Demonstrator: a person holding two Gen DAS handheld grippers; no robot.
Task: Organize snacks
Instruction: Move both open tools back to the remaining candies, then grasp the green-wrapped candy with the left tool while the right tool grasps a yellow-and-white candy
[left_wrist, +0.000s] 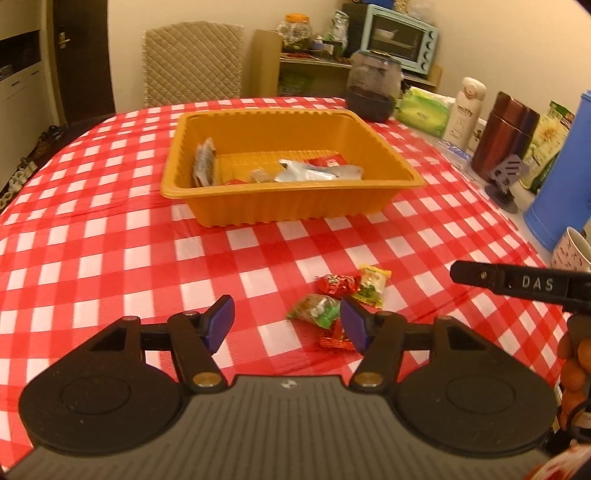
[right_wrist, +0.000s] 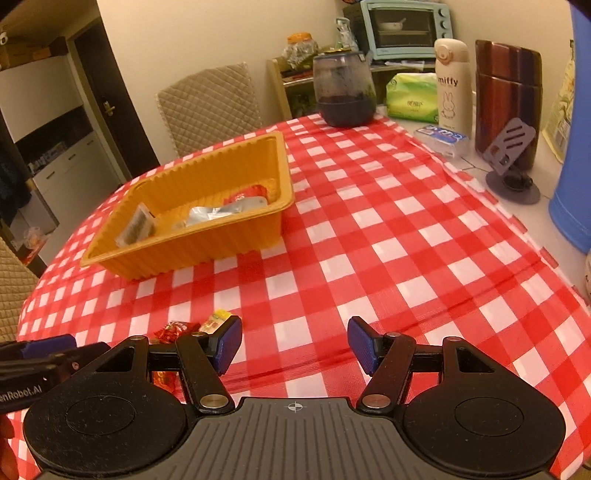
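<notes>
Where left tongs (left_wrist: 287, 324) gape, snacks (left_wrist: 334, 299) just beyond, seemingly untouched

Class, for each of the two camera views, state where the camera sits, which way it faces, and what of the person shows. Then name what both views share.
Left wrist: rides the left gripper, open jaws, facing loose wrapped candies and the orange ribbed plastic tray; the person's fingers show at right.
Right wrist: rides the right gripper, open jaws, facing the red-and-white checked tablecloth; the tray lies left.
Shared: tray, candies, tablecloth, pale blue toaster oven.
</notes>
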